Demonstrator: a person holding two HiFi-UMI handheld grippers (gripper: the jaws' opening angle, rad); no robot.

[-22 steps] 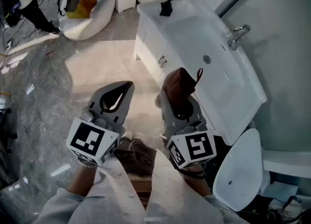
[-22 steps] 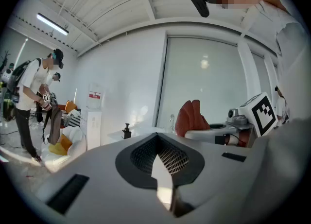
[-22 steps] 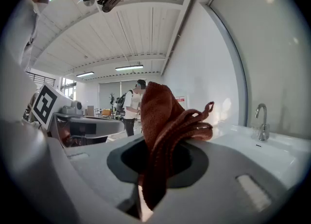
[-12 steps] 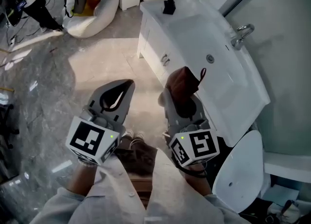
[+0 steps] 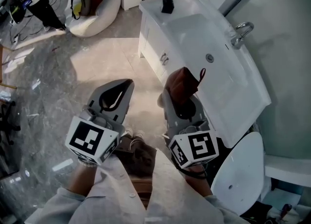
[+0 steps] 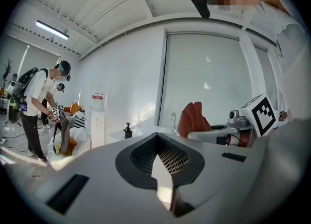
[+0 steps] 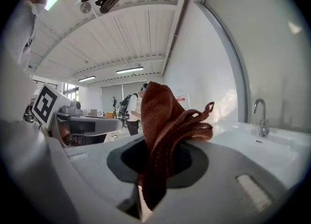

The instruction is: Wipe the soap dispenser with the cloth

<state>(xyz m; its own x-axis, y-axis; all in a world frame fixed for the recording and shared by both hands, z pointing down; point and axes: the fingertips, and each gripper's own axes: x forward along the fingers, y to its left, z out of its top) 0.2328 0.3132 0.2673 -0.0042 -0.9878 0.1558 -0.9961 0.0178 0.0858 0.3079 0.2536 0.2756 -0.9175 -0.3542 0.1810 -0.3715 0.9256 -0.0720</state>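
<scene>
Two tongs, near the body: how did they stand?

— Both were held side by side over the floor [image 5: 43, 87], each with its marker cube [image 5: 92, 140] at the near end. The left tongs [image 5: 129, 82] were closed tip to tip, with nothing between them.

And the other pair?

— The right tongs [image 5: 179, 92] were clamped on a reddish-brown cloth [image 5: 182, 82]. It stood up in a bunch from between the tips, with a small loop sticking out on the sink side. A white toilet lid [image 5: 243, 174] showed just to the right of the person's right arm.

What lay past the tongs?

— A white cabinet [image 5: 158, 55] with a long sink [image 5: 204, 38] let into its top. The cloth hung in front of the near part of that cabinet, not touching it as far as I could tell. A chrome tap [image 5: 240, 32] stood on the wall side of the sink.

Where was the soap dispenser?

— It was a small black soap dispenser [image 5: 167, 3], upright on the far corner of the tabletop [image 5: 153, 8], well apart from both tongs.

Anything beyond that?

— A white beanbag [image 5: 104, 4] lay on the floor at the far left, and a person [image 5: 41, 2] stood just beside it.
</scene>
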